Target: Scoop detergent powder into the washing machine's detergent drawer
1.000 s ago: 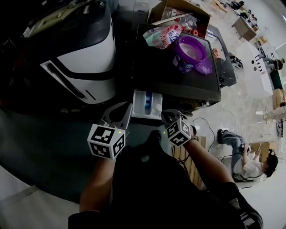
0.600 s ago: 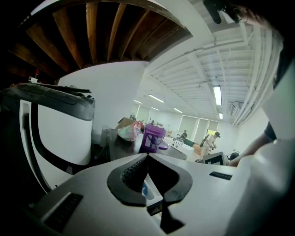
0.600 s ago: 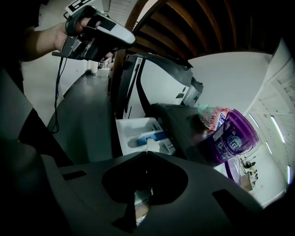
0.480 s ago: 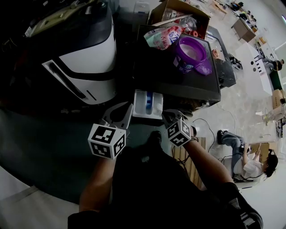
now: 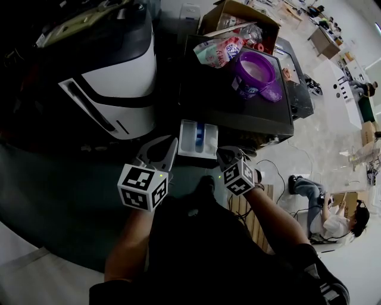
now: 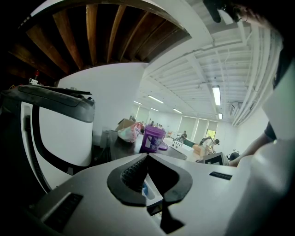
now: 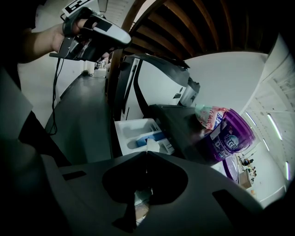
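The white detergent drawer (image 5: 196,138) stands pulled out of the dark washing machine (image 5: 238,110), with a blue insert inside. On top of the machine sit an open purple powder tub (image 5: 253,71), its lid (image 5: 272,91) and a detergent bag (image 5: 217,50). My left gripper (image 5: 162,152) is shut and empty just left of the drawer, whose white and blue edge (image 6: 150,193) shows past the tips. My right gripper (image 5: 225,156) is shut at the drawer's right front corner. The drawer (image 7: 138,133) lies just ahead of it, and a small white piece (image 7: 151,144) shows beyond the tips.
A big white and black rounded appliance (image 5: 113,77) stands left of the machine. A cardboard box (image 5: 238,15) sits behind the tub. A wooden pallet (image 5: 253,208) and a cable lie on the floor at the right, where a person (image 5: 333,217) sits.
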Action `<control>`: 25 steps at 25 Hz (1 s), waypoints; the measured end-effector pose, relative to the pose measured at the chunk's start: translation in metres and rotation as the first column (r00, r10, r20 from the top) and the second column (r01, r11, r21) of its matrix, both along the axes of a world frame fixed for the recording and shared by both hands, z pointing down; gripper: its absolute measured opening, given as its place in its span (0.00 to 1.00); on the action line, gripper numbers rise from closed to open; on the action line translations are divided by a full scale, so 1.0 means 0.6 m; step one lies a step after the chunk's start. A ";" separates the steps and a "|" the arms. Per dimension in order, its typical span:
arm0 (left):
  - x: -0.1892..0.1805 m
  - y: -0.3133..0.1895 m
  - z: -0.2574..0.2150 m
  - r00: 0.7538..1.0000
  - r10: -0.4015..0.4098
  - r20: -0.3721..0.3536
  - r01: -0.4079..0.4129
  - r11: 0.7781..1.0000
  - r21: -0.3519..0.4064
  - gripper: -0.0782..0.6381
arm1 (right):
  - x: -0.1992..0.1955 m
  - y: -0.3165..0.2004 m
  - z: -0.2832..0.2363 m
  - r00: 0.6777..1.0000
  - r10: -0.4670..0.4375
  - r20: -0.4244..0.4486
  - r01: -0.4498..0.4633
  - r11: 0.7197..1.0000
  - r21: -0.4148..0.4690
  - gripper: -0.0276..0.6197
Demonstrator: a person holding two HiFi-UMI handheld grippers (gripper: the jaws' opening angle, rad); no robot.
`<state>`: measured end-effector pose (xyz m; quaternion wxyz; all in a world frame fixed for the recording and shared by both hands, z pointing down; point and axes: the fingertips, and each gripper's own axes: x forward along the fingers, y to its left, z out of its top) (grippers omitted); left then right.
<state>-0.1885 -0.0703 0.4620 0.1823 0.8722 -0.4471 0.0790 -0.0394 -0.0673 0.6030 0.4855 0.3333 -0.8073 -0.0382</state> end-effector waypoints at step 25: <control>0.000 0.022 -0.015 1.000 0.004 -0.025 -0.003 1.000 0.022 0.12 | 0.003 0.021 -0.003 0.995 0.076 0.061 -0.073 0.996 -0.050 0.07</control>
